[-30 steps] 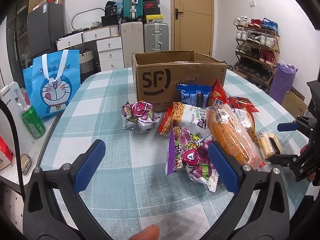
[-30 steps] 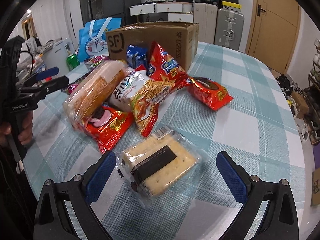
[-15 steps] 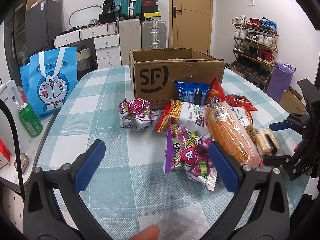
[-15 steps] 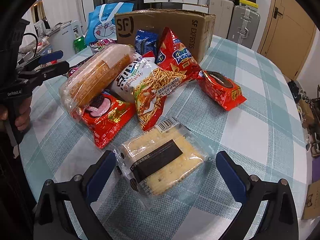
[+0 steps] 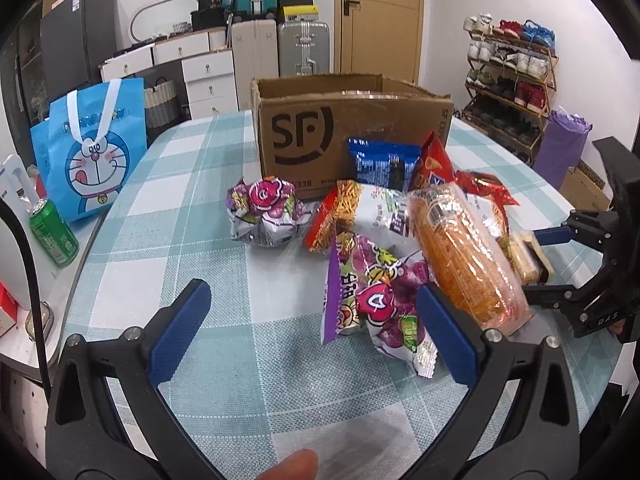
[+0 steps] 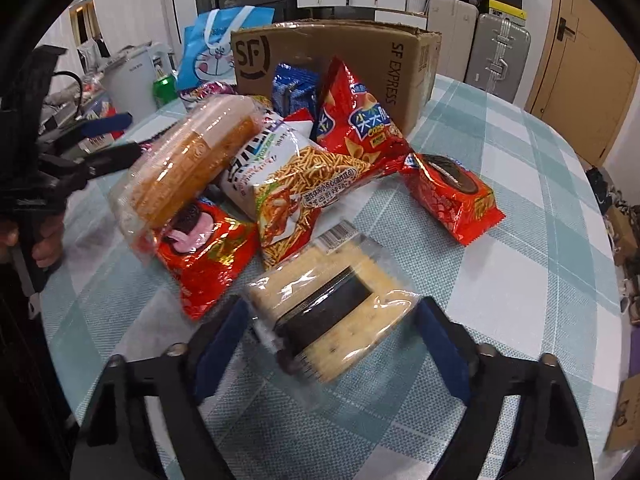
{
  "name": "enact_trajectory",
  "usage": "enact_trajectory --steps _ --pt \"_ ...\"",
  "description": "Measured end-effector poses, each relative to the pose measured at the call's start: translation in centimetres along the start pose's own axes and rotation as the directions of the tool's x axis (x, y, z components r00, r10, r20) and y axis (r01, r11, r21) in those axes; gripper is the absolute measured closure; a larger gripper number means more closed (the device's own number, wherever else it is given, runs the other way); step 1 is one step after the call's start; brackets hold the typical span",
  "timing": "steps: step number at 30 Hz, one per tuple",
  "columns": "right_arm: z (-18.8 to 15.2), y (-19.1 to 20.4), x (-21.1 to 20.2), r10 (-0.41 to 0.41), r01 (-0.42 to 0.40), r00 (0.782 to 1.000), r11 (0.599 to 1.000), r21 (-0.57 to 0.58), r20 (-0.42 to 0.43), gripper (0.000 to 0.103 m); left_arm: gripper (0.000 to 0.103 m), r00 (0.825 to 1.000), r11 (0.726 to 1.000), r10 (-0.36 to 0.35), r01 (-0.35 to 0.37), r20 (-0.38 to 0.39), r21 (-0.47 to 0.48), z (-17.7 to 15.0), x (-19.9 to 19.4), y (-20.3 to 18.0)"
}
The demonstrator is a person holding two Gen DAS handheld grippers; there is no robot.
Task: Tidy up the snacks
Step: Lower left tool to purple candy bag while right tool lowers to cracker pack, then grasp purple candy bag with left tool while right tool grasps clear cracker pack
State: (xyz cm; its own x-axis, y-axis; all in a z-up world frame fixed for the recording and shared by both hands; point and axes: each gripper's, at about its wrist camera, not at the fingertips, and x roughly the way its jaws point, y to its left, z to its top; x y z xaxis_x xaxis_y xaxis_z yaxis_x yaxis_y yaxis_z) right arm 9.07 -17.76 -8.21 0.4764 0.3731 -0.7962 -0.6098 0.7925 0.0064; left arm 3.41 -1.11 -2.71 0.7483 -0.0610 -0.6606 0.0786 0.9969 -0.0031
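A pile of snack packs lies on the checked table in front of an open SF cardboard box (image 5: 352,128). My right gripper (image 6: 332,340) is open, its jaws on both sides of a clear pack of crackers (image 6: 332,308); I cannot tell whether they touch it. It also shows in the left wrist view (image 5: 560,264). My left gripper (image 5: 312,332) is open and empty above the table, with a purple candy bag (image 5: 372,300) just inside its right finger. A long orange pack (image 5: 464,256) lies beside that bag. A second purple bag (image 5: 268,210) lies apart, to the left.
Red packs (image 6: 452,196), a noodle-stick bag (image 6: 304,188) and a blue pack (image 6: 294,88) crowd the pile. A blue cartoon bag (image 5: 96,152) and a green can (image 5: 54,236) stand at the left, off the table. The table's rounded edge (image 5: 592,380) is near.
My right gripper has moved forward over the cracker pack, which now sits between its jaws. My left gripper has hardly moved.
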Motion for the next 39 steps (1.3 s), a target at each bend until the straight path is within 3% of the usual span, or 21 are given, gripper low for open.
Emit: enact_trajectory --steps 7,9,15,17,18,22,24,26,32,37,39 --pt "-0.5 -0.2 -0.6 0.004 -0.004 1.000 1.000 0.021 0.020 0.029 0.001 0.993 0.996 -0.090 0.088 -0.078 -0.022 0.2 2.2 -0.2" --pt "-0.7 -0.4 -0.9 0.006 -0.007 1.000 0.999 0.032 0.026 0.031 0.006 0.987 0.992 -0.122 0.118 -0.107 -0.039 0.3 2.9 -0.2" --pt "-1.3 -0.5 -1.6 0.006 -0.008 0.999 0.999 0.047 0.037 0.033 0.030 0.966 0.979 -0.195 0.182 -0.170 -0.088 0.5 5.2 -0.3" --pt "-1.4 -0.5 -1.7 0.008 -0.010 0.999 0.999 0.052 0.040 0.033 0.051 0.958 0.970 -0.236 0.223 -0.163 -0.096 0.6 5.4 -0.4" --pt "-1.4 -0.5 -1.8 0.011 -0.013 0.999 0.998 0.055 0.040 0.033 0.055 0.953 0.965 -0.255 0.241 -0.163 -0.099 0.6 5.5 -0.5" --pt "-1.4 -0.9 -1.7 0.017 -0.019 0.999 0.997 0.069 0.032 0.028 0.057 0.959 0.970 -0.240 0.231 -0.153 -0.073 0.8 5.4 -1.0" --pt "-1.3 -1.1 -1.5 0.000 -0.002 1.000 0.997 0.079 0.027 0.019 0.057 0.960 0.971 -0.238 0.229 -0.150 -0.070 0.7 5.0 -0.9" --pt "-1.1 -1.3 -1.3 -0.010 0.008 1.000 0.997 0.080 0.022 0.016 0.057 0.962 0.972 -0.230 0.222 -0.146 -0.069 0.7 4.8 -0.8" --pt "0.3 -1.0 -0.4 -0.022 0.022 1.000 1.000 -0.003 -0.009 0.007 0.057 0.964 0.972 -0.232 0.223 -0.132 -0.079 0.3 3.3 0.1" --pt "1.0 -1.2 0.5 0.036 -0.037 0.999 0.999 -0.039 -0.028 0.008 0.057 0.969 0.974 -0.220 0.212 -0.115 -0.084 0.1 2.1 0.6" --pt "0.9 -1.2 0.3 0.069 -0.070 0.997 0.997 -0.033 -0.027 0.023 0.057 0.970 0.974 -0.220 0.211 -0.104 -0.087 0.1 1.8 0.9"
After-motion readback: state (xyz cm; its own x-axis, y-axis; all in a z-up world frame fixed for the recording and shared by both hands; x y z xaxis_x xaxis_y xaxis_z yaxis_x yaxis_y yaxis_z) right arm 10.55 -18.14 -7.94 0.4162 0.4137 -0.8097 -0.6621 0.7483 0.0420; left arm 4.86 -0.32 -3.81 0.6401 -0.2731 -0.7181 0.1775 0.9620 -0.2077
